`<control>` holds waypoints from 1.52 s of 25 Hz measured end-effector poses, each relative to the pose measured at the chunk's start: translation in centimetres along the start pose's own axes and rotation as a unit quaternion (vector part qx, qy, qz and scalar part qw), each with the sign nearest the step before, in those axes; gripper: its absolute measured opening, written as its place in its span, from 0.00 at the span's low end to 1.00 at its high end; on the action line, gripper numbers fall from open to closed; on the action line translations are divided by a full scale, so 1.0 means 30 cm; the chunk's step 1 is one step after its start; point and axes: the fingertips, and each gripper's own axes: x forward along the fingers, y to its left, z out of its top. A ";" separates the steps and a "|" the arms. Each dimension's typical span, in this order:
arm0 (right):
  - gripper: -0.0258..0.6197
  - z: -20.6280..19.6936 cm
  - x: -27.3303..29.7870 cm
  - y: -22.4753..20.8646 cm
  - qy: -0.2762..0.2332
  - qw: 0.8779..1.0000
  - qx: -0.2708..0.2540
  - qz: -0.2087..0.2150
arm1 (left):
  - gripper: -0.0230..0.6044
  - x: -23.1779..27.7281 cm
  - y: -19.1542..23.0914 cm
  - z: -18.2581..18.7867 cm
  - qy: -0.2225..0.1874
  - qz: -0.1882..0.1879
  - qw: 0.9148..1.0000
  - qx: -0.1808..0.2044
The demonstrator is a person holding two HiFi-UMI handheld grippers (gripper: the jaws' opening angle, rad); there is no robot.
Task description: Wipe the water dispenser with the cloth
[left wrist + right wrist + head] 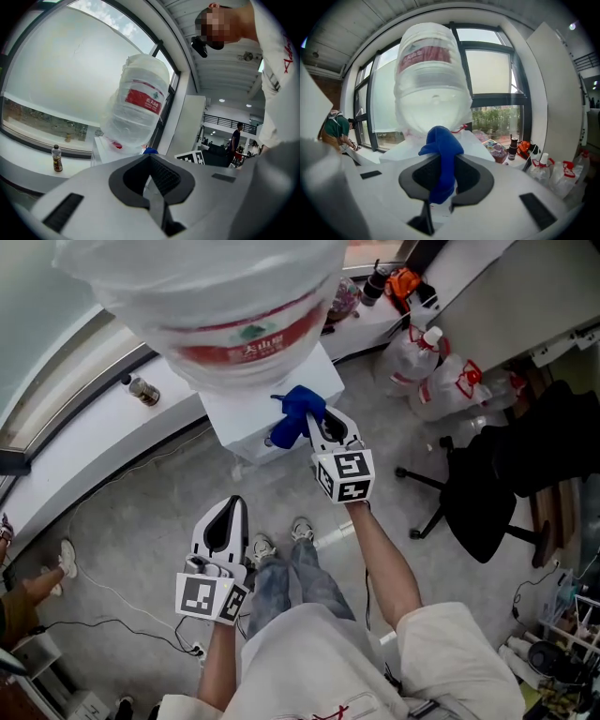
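Note:
The white water dispenser (281,399) stands by the window ledge, with a large water bottle (211,296) wrapped in clear plastic on top. My right gripper (313,420) is shut on a blue cloth (295,413), and the cloth touches the dispenser's front upper edge. Seen from the right gripper view, the blue cloth (442,157) hangs bunched between the jaws, right before the bottle (432,79). My left gripper (228,518) is held low over the floor, away from the dispenser, jaws shut on nothing. The left gripper view looks up at the bottle (138,110).
A white window ledge (84,442) runs behind the dispenser, with a small bottle (142,390) on it. Spray bottles (441,367) stand on the floor at right, near a black office chair (487,488). Cables (112,606) lie on the floor at left. A person (28,587) crouches at far left.

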 end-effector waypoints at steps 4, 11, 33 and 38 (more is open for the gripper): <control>0.16 -0.005 -0.004 -0.149 0.005 1.000 -0.001 -0.022 | 0.05 0.055 -0.028 0.004 0.004 -0.007 1.000 0.002; 0.16 -0.027 -0.019 -0.344 0.022 0.997 0.006 -0.077 | 0.05 0.102 -0.045 0.015 0.006 -0.013 1.000 0.006; 0.16 0.272 -0.340 0.219 -0.077 0.997 -0.005 -0.025 | 0.05 -0.201 -0.018 0.191 -0.045 -0.038 0.998 0.033; 0.16 0.427 -0.387 0.327 -0.112 0.993 -0.029 -0.023 | 0.05 -0.265 -0.019 0.285 -0.069 -0.058 0.994 0.058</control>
